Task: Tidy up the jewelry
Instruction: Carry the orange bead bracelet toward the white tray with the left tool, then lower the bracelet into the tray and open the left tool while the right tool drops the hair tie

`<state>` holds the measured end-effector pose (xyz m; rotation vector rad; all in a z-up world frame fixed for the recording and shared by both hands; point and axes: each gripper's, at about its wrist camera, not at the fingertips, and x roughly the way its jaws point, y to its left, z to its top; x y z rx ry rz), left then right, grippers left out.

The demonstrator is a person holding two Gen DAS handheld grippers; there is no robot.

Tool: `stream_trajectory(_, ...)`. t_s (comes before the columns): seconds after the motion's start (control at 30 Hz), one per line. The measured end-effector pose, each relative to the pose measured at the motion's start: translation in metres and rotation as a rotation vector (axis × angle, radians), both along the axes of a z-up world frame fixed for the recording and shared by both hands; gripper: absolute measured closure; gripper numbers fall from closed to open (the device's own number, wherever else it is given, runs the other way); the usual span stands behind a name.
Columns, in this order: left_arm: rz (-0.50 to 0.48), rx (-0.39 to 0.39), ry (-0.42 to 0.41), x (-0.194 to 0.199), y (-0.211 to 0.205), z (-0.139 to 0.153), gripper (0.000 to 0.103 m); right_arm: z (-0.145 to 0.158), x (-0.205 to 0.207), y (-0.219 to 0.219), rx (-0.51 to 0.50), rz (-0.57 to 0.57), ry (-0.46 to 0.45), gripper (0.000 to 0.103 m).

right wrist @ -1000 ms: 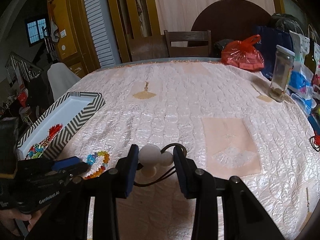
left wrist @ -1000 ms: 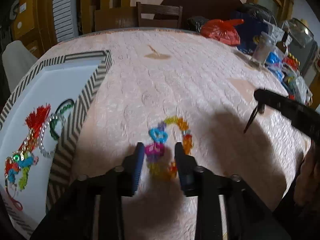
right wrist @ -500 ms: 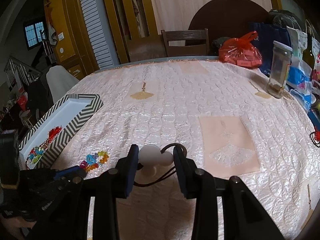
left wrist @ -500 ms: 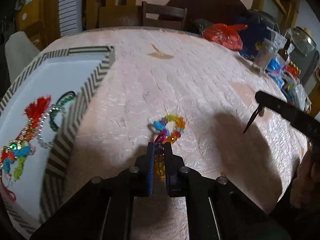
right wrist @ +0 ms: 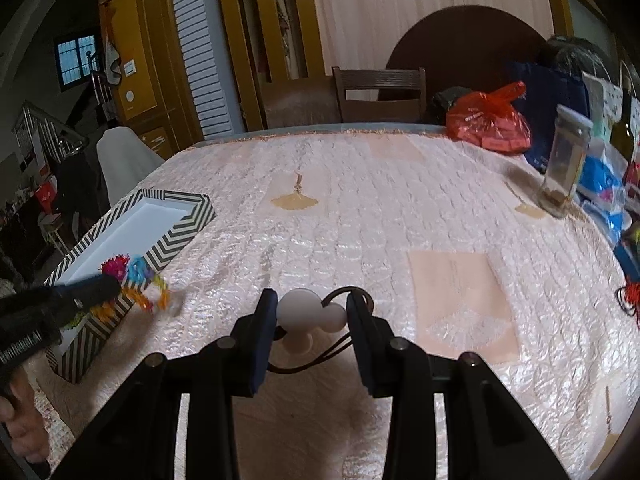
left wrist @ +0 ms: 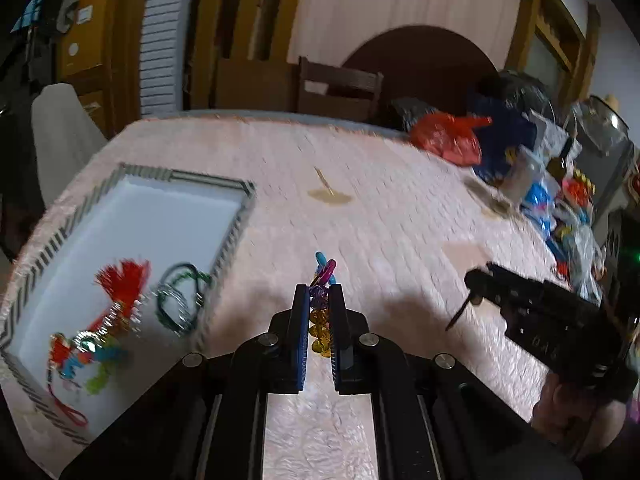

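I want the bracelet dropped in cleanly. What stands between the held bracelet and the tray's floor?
Only the tray's near chevron wall. The left gripper holds the bracelet off the table, near that wall. Inside, jewelry fills the near end; the far end is bare.

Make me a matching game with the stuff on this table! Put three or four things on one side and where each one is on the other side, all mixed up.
Things:
1. colourful bead bracelet
2. red tassel
3. white mushroom-shaped piece
4. glass jar

Places:
A. standing on the table by the blue bags
B. between the fingers of the right gripper
C. lying inside the zigzag-edged tray
D. pinched in the left gripper, lifted off the tablecloth

Pairs: 1-D, 2-C, 3-B, 4-A
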<state>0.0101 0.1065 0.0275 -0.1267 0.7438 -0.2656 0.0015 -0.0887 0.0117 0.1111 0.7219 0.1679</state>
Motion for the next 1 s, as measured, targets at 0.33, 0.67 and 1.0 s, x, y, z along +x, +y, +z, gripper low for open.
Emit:
stream_trajectory(0.33, 0.121, -0.016, -0.038, 0.008, 0.051, 0.021, 0.061, 0.034, 0.017, 0.038, -0.036, 0.080, -0.046, 0.066)
stream_trajectory(0.67, 0.265, 0.012, -0.020, 0.013, 0.119, 0.009, 0.061, 0.056, 0.041, 0.101, -0.019, 0.208, -0.064, 0.066)
stream_trajectory(1.0, 0.387, 0.045, 0.060, 0.009, 0.171, -0.034, 0.061, 0.061, 0.076, 0.168, 0.164, 0.390, 0.013, 0.066)
